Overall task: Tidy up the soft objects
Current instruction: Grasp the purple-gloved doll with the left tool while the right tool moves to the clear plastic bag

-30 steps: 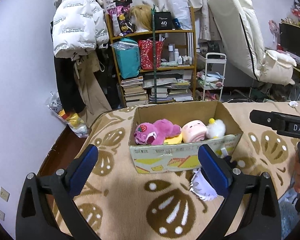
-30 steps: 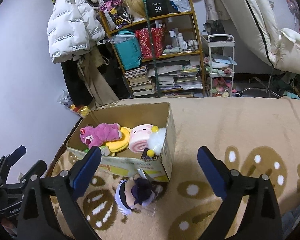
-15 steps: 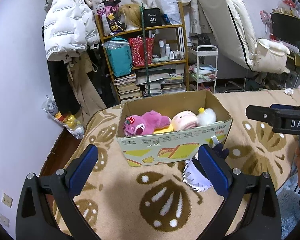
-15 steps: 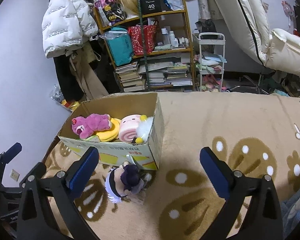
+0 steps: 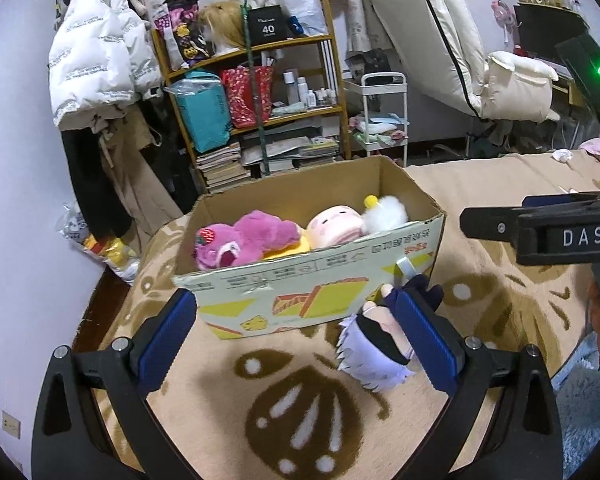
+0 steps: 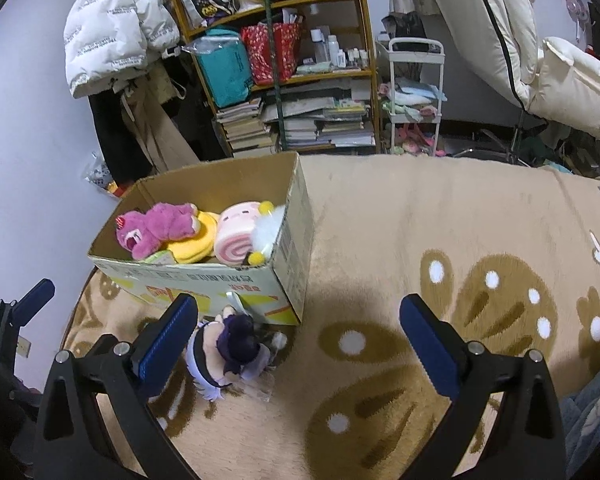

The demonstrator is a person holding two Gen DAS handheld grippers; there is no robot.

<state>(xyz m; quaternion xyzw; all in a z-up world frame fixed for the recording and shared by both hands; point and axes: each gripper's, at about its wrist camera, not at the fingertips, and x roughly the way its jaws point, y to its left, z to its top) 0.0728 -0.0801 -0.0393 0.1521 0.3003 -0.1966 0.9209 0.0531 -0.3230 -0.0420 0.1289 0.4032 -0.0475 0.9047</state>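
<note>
An open cardboard box (image 5: 300, 280) (image 6: 260, 284) sits on the tan patterned blanket. It holds a pink plush bear (image 5: 240, 240) (image 6: 156, 228), a yellow plush (image 6: 196, 244), a pink roll plush (image 5: 336, 224) (image 6: 236, 236) and a white fluffy plush (image 5: 384, 212). A small doll plush with dark hair and a lilac skirt (image 5: 376, 344) (image 6: 228, 352) lies on the blanket against the box front. My left gripper (image 5: 296, 340) is open, its right finger beside the doll. My right gripper (image 6: 300, 340) is open above the blanket, right of the doll.
The right gripper's body (image 5: 560, 232) shows at the right of the left wrist view. Behind the bed stand a cluttered wooden shelf (image 6: 284, 72), a white cart (image 6: 416, 100), a hanging white jacket (image 5: 100, 60) and a cream recliner (image 5: 460, 52).
Both grippers moved back and up a little, so the box and doll shifted in view. The doll stays by the box front. Both grippers stay open.
</note>
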